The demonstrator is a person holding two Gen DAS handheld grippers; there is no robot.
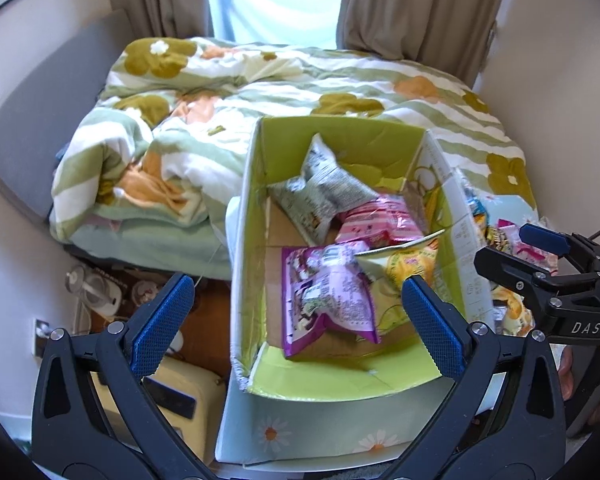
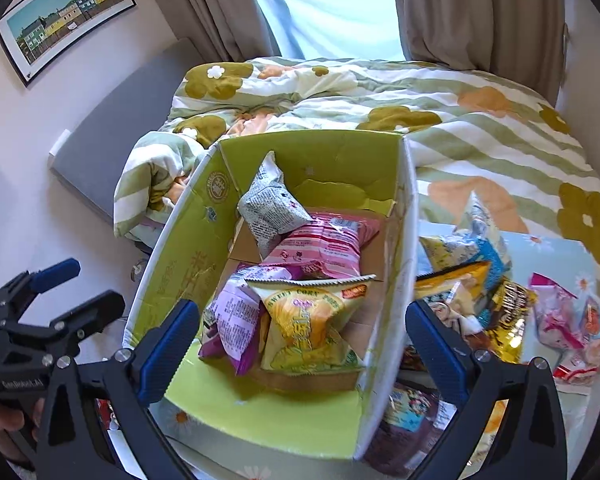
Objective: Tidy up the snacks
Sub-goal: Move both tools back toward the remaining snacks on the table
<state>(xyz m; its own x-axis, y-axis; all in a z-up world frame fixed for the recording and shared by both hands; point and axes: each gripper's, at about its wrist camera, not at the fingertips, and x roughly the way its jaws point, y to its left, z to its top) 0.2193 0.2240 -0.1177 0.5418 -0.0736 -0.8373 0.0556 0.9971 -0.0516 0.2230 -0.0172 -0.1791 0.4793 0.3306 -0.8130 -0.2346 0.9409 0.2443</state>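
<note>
An open cardboard box [image 1: 256,216] with green inner walls stands in front of me. Inside lie a grey-white bag [image 1: 324,184], a pink bag [image 1: 380,220], a purple bag [image 1: 328,292] and a yellow corn-snack bag [image 2: 312,320]. My left gripper [image 1: 298,320] hangs open above the box's near left part with nothing between its pads. My right gripper [image 2: 302,344] is wide open above the yellow bag and holds nothing. Each gripper also shows in the other view, the right gripper [image 1: 516,252] over the box's right wall and the left gripper [image 2: 76,288] outside its left wall.
Several loose snack bags [image 2: 480,280] lie heaped on a daisy-print cloth [image 2: 560,256] right of the box. Behind is a bed with a flowered quilt [image 1: 340,80]. On the floor at left stand a kettle [image 1: 92,288] and a yellow appliance [image 1: 188,392].
</note>
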